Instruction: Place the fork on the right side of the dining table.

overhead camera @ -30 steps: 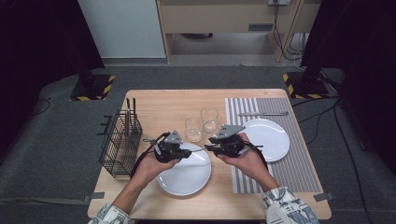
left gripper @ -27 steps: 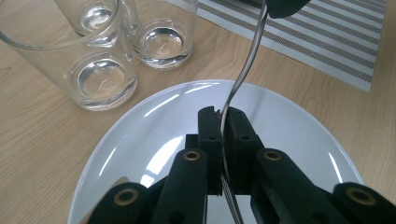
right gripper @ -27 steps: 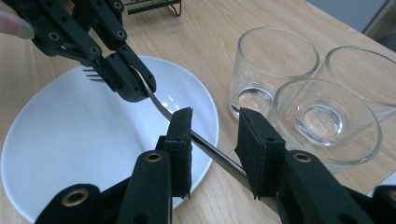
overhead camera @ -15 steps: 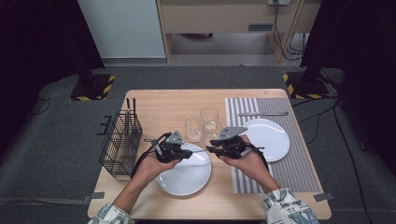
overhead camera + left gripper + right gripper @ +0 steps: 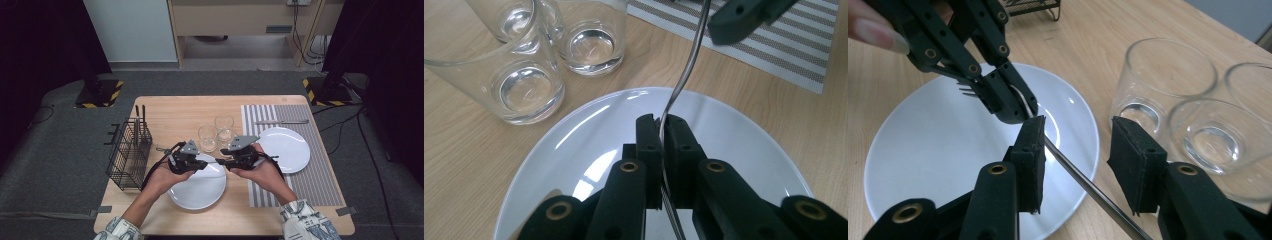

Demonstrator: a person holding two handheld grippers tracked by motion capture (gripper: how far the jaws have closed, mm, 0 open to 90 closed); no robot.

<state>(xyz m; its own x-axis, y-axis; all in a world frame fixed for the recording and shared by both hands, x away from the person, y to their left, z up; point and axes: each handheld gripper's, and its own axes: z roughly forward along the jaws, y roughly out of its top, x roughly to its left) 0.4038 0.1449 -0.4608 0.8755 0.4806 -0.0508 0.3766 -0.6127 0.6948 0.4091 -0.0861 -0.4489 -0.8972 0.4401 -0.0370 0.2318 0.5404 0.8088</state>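
A metal fork [image 5: 684,75] is held level above the near white plate [image 5: 197,187], between my two grippers. My left gripper [image 5: 663,125] is shut on the fork's neck, and the tines [image 5: 965,90] stick out behind its jaws. The handle [image 5: 1083,182] runs between the jaws of my right gripper [image 5: 1078,130], which stands open; the handle lies close to its left pad [image 5: 1030,150]. In the high view the left gripper [image 5: 202,164] and right gripper [image 5: 225,162] face each other tip to tip over the plate's far rim.
Three empty glasses [image 5: 207,137] stand just beyond the grippers. A second white plate [image 5: 285,147] lies on a striped placemat [image 5: 320,175] at the right, with a knife [image 5: 282,121] at its far edge. A black wire basket [image 5: 129,152] stands at the left.
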